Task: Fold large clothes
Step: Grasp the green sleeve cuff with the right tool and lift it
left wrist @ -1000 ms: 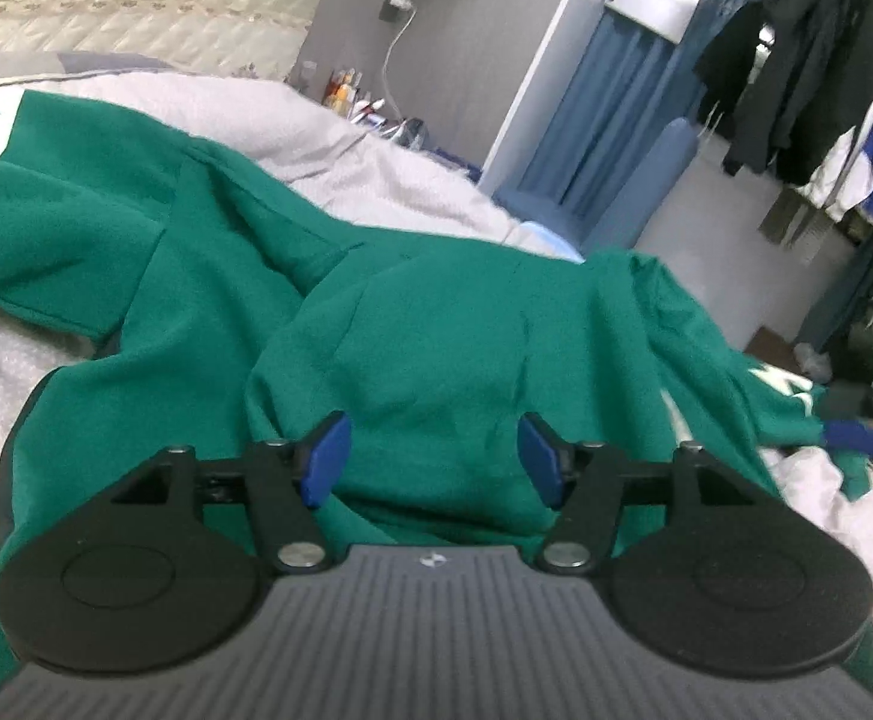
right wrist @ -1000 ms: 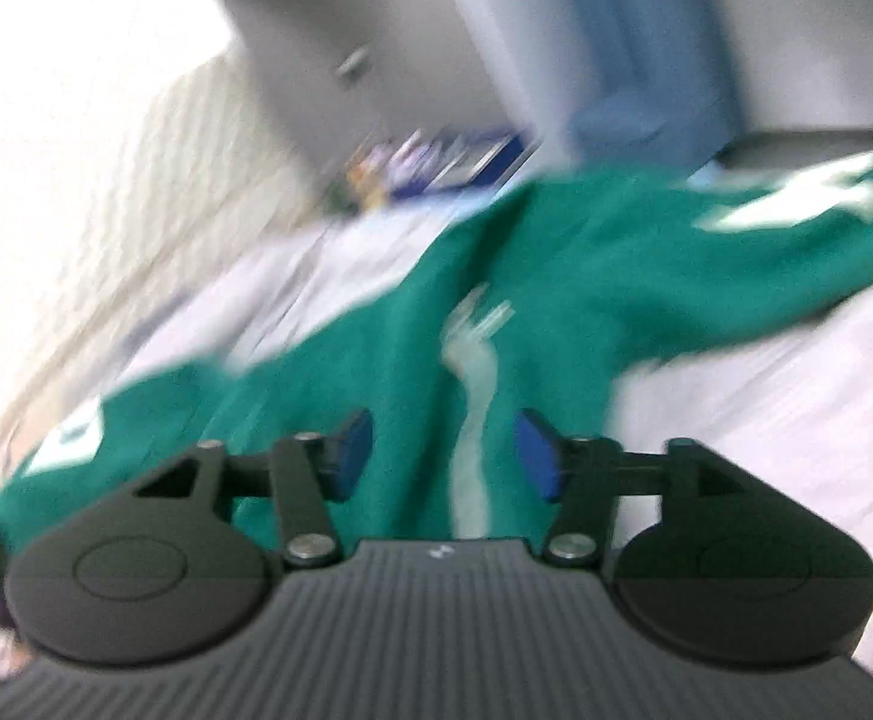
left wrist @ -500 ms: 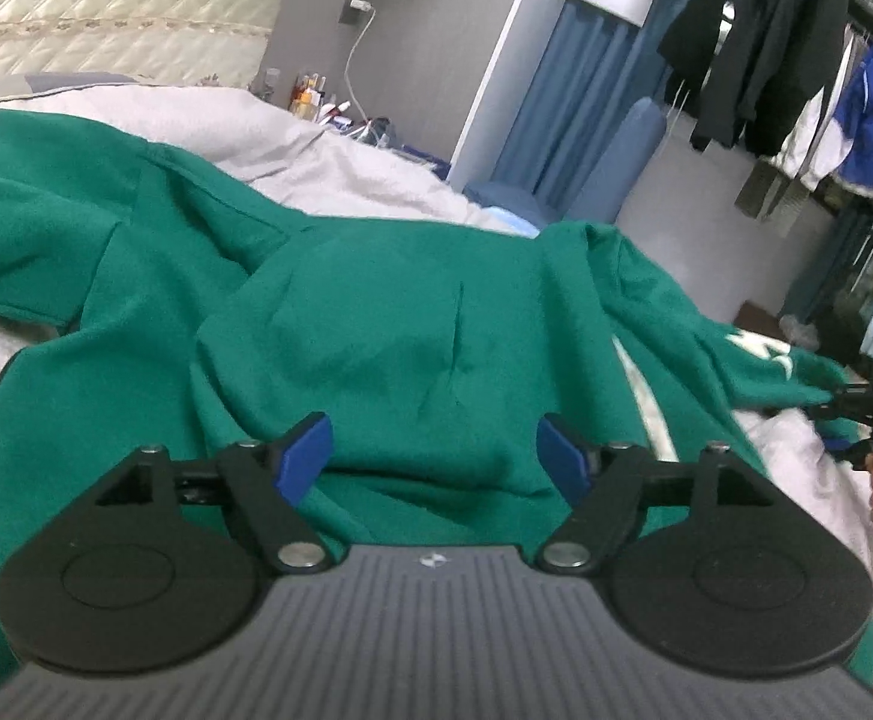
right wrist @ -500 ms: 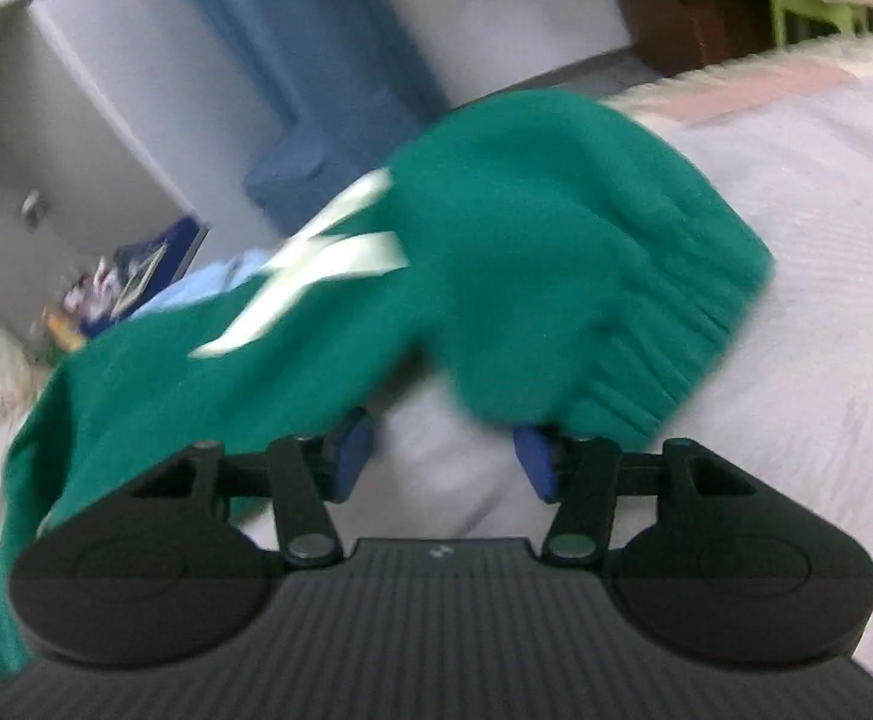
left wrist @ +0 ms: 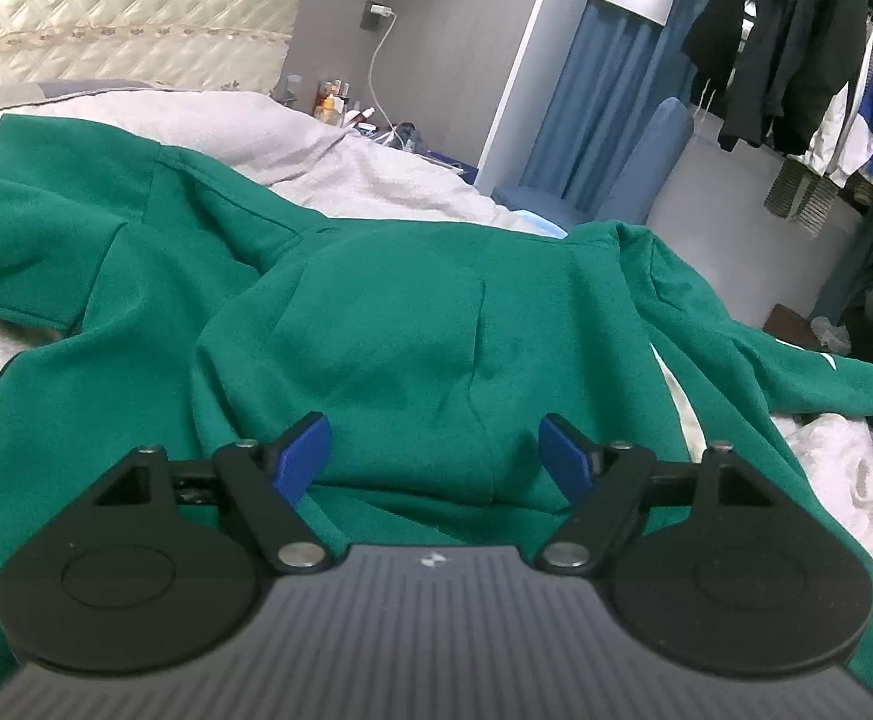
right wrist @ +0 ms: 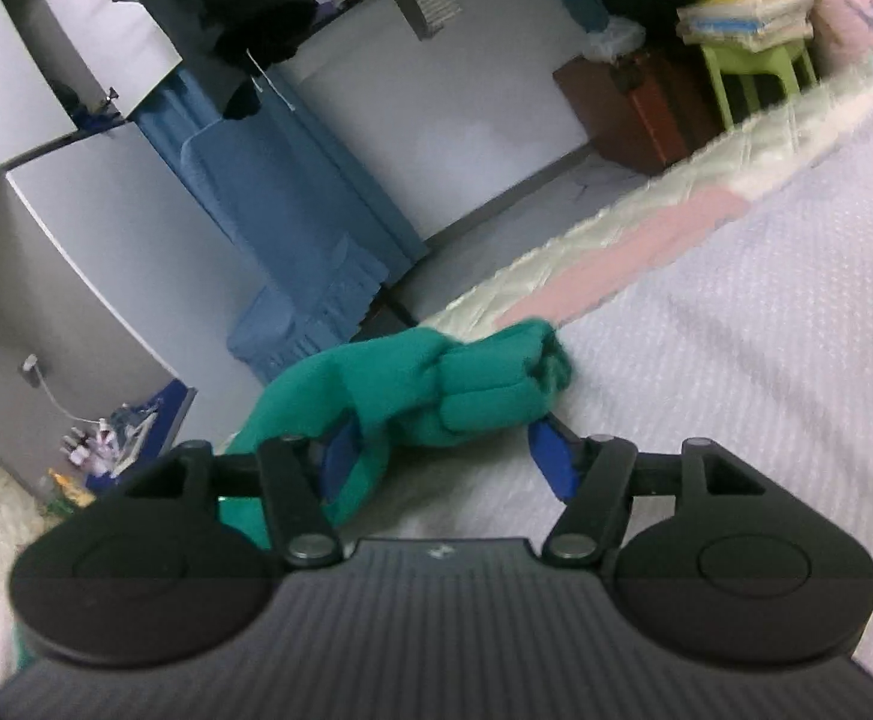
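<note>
Now swung from the sweatshirt's [left wrist: 412,324] body to its cuff [right wrist: 490,384], right gripper [right wrist: 442,459] opening around it, ungripped; left gripper [left wrist: 436,450] released wider, so sleeve fold is next.

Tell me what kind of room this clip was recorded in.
Most likely a bedroom at home. A green hoodie is spread on a bed with a pale grey cover and a quilted headboard, and jackets hang on an open clothes rail beside blue curtains.
</note>
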`<state>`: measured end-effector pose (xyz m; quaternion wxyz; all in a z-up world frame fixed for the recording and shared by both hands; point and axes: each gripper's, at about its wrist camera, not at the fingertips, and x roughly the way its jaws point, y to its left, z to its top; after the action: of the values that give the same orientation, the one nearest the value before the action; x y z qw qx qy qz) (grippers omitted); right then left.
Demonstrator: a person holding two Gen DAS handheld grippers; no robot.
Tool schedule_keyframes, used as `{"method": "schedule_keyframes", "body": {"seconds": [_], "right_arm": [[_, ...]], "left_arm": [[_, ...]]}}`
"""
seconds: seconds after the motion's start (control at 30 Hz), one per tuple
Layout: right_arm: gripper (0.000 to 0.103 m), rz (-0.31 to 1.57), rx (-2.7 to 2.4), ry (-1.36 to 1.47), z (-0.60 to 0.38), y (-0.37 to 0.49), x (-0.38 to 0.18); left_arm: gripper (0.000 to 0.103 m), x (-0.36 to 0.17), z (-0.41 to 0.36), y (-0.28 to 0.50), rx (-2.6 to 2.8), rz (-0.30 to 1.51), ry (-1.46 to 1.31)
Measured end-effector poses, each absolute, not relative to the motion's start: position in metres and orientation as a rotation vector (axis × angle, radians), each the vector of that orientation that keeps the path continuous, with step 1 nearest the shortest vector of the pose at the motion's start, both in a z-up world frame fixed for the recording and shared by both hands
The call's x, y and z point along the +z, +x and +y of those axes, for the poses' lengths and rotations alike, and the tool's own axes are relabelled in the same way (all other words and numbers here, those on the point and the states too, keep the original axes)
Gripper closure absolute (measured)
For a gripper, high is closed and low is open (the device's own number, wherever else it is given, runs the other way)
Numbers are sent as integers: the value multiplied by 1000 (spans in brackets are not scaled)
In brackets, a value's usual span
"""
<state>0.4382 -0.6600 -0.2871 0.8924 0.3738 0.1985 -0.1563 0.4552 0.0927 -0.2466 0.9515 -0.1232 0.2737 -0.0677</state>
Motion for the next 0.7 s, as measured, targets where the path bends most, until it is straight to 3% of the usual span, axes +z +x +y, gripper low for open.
{"method": "schedule_keyframes", "body": {"seconds": [0.1,0.27,0.53,0.7], "right_arm": [[24,404,-288,911,-656,428,-293],[12,373,-186,1060,-638,424,-298],[12,346,-238,1198,-650,471,-313],[13,317,-229,1098,-662,501,-313]], "left_arm": [[22,-246,93,454,-134,555,-254],[22,-242,99,448,-125,544,-301],[22,-247,109,446,-88,550,-359],[22,-257,100,454,-27,591,-261]]}}
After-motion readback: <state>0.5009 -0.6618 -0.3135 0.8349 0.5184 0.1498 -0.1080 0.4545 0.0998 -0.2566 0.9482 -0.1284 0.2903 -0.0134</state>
